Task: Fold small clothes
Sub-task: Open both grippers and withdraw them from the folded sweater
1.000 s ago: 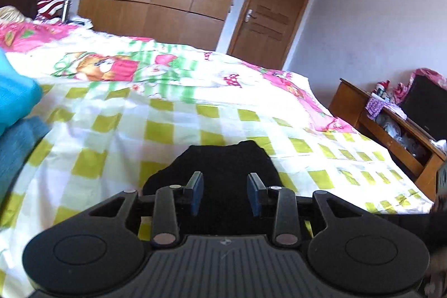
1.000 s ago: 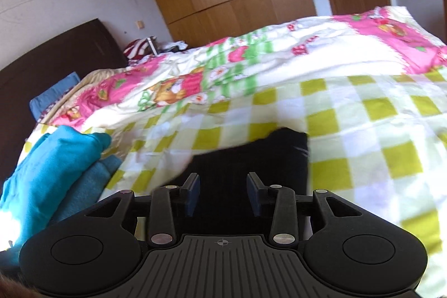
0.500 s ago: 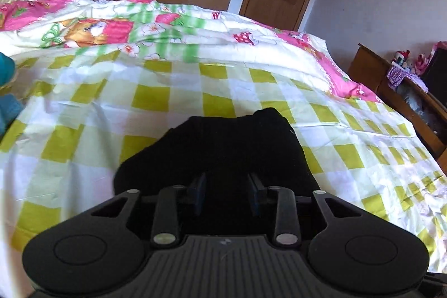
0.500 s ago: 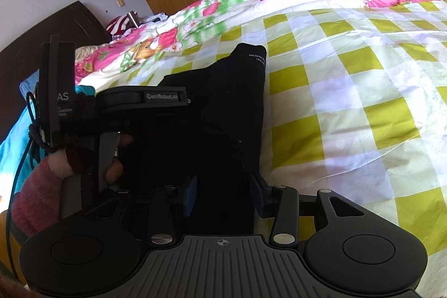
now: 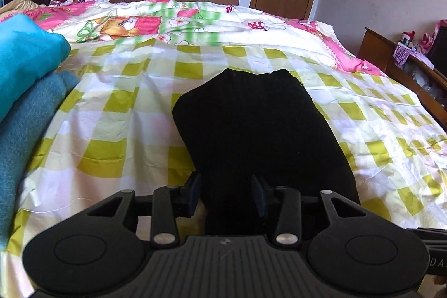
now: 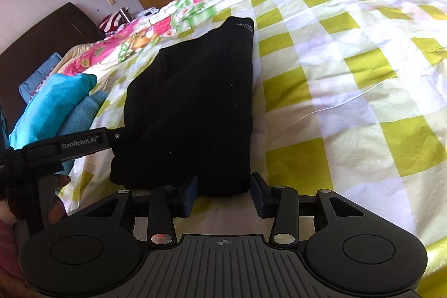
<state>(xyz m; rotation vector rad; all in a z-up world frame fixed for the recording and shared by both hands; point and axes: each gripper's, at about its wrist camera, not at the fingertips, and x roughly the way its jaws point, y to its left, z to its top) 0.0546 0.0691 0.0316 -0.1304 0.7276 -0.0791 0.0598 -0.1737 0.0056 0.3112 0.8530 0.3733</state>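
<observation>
Both hand-held grippers [image 5: 226, 194] [image 6: 225, 196] agape at black garment [image 5: 257, 130]

garment [image 5: 259, 130] lies on the bed [image 5: 117, 113], towels [image 5: 25, 80] to its left.

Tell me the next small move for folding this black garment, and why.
Probably close both grippers on the near edge of the black garment. It lies flat on the checked sheet, and the open jaws of the left gripper and right gripper already straddle that edge.
</observation>
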